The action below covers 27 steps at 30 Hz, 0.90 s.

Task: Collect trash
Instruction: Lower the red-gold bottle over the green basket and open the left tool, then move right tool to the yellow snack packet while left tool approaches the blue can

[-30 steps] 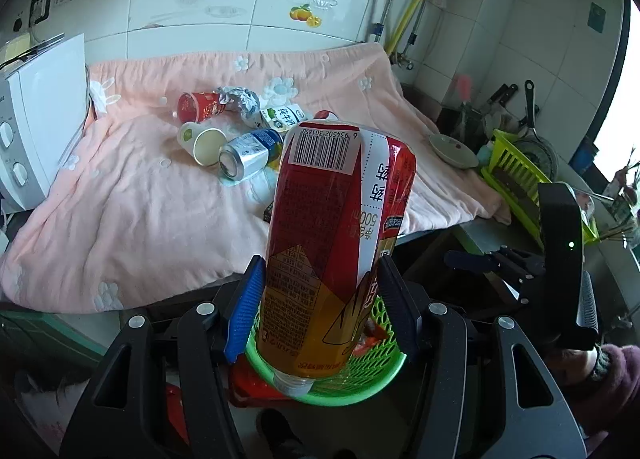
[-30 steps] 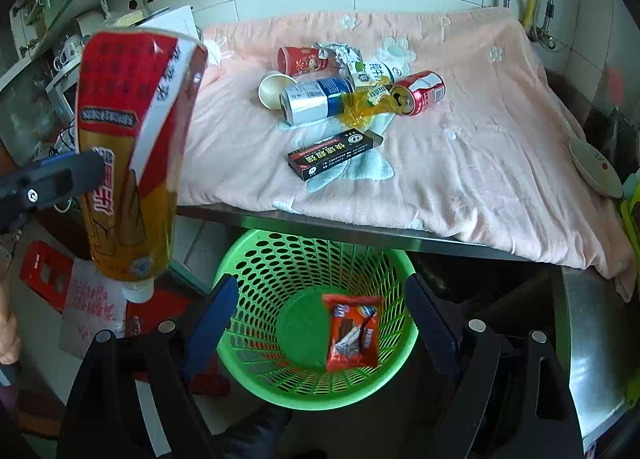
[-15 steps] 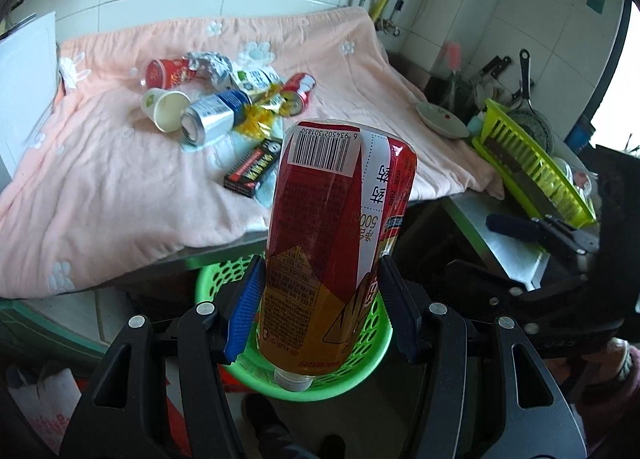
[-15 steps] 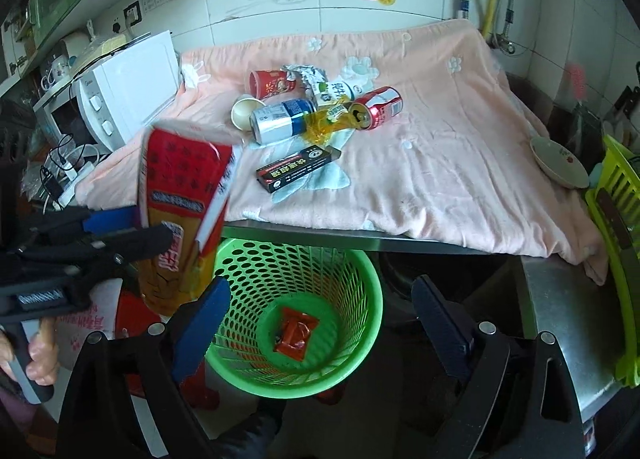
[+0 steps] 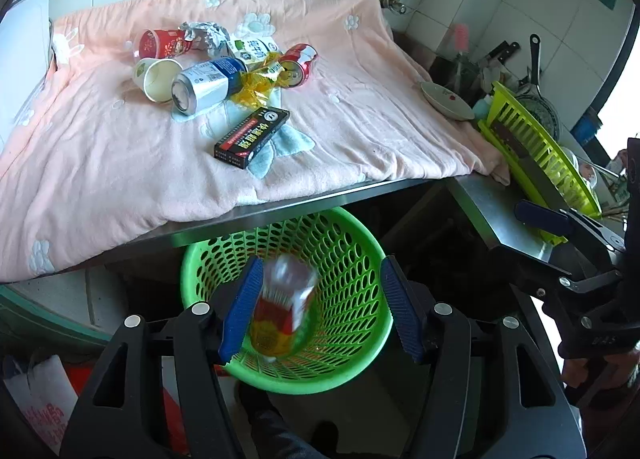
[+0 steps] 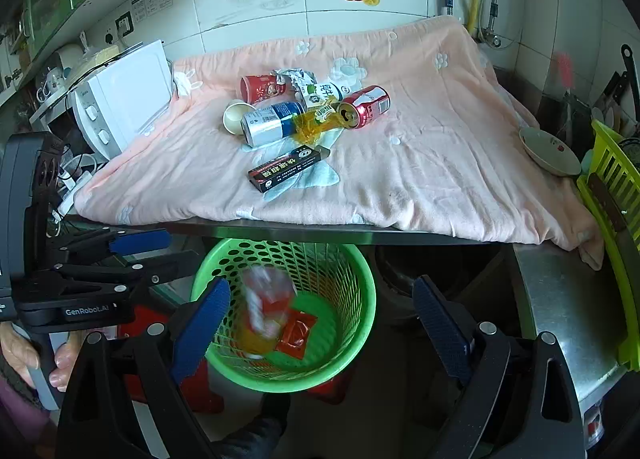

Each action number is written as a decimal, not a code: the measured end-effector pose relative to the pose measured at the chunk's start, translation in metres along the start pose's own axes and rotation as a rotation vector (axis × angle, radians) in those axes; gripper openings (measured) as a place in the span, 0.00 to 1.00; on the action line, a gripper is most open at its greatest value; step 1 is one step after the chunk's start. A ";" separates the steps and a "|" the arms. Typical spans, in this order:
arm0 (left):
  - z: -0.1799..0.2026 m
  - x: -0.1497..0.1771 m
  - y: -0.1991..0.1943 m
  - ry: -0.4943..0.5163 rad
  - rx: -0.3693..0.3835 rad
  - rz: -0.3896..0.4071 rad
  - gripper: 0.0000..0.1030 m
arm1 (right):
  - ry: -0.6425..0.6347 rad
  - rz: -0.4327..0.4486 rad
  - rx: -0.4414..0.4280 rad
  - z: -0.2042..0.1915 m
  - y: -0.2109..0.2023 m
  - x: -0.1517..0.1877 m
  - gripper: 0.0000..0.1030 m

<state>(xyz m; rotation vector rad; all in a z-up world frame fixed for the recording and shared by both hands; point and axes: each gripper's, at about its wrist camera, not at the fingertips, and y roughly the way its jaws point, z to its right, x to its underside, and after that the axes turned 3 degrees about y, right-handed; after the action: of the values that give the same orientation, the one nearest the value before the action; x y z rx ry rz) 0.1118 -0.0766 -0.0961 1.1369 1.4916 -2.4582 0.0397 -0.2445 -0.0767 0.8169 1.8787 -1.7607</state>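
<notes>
Left gripper (image 5: 320, 307) just opening, jaws apart, bottle (image 5: 282, 307) loose in basket (image 5: 352, 243).

3 cans (image 5: 208, 84), 1 paper cup (image 5: 157, 77), 1 black box (image 5: 252, 137), 1 milk carton (image 5: 250, 48) – 1 green basket (image 5: 362, 247), 1 bottle (image 5: 282, 307) inside

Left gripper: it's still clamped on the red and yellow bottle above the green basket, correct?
Not quite. The left gripper has just been opening and the red and yellow bottle is loose, a blur dropping into the green basket. The left wrist view shows a gap beside it; the right wrist view shows it blurred inside the basket.
</notes>
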 end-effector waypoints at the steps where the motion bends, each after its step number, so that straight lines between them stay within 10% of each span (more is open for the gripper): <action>1: -0.001 -0.001 -0.003 -0.002 -0.001 0.007 0.59 | 0.000 0.002 -0.002 0.000 0.000 -0.001 0.87; 27: -0.062 -0.028 -0.061 -0.100 -0.130 0.158 0.64 | -0.025 -0.032 -0.060 -0.032 0.054 -0.059 0.87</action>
<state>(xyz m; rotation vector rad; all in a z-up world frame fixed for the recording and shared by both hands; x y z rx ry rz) 0.1431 -0.0045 -0.0498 1.0482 1.4495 -2.2446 0.1220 -0.2195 -0.0734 0.7432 1.9287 -1.7169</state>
